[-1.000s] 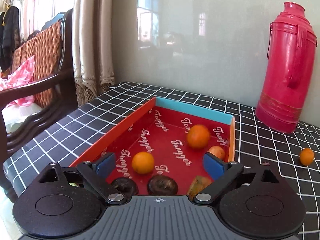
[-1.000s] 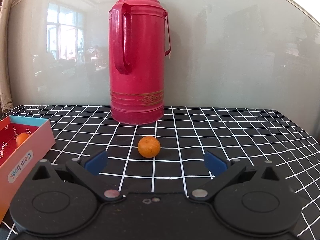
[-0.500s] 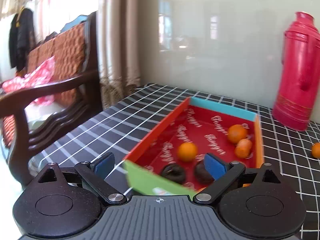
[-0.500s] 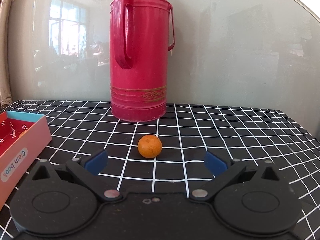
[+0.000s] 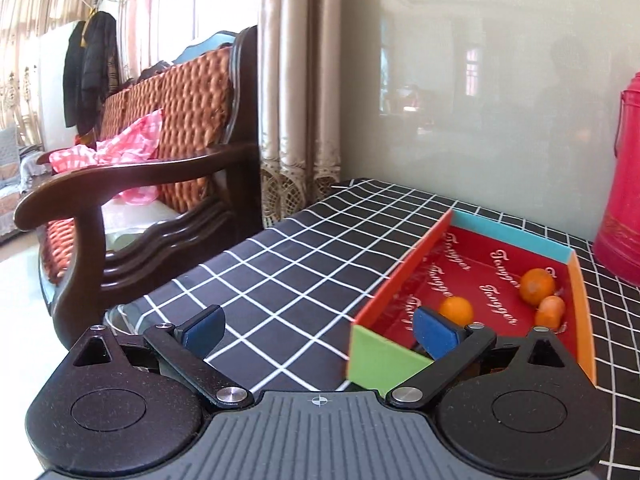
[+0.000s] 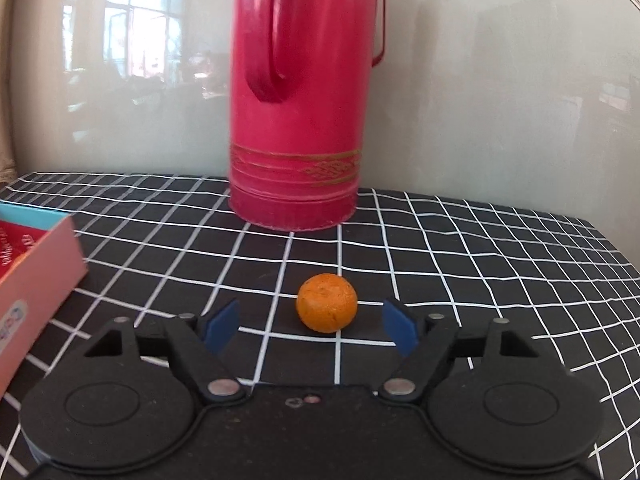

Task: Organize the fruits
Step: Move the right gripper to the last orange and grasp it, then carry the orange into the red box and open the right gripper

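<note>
A box [image 5: 380, 364] with a red inside, a green near wall and orange sides holds three orange fruits [image 5: 456, 309] [image 5: 538, 286] [image 5: 551, 311]. My left gripper [image 5: 316, 330] is open and its jaws are opening. Only the box's near left corner shows between the fingers, untouched. A small orange [image 6: 326, 303] lies alone on the black checked tablecloth [image 6: 460, 264]. My right gripper [image 6: 312, 326] is low over the cloth and its jaws are closing. The orange sits between the blue pads [image 6: 224, 324], which stand clear of it.
A tall red thermos [image 6: 300, 120] stands just behind the loose orange, against the glossy wall, also at the edge [image 5: 624, 208]. The box's side [image 6: 40, 280] is to the left. A wooden armchair [image 5: 160, 184] stands past the table's left edge.
The left gripper swung left and drew back, so the box now sits at the right and the dark fruits are hidden. The right gripper came up to the loose orange and its jaws narrowed.
</note>
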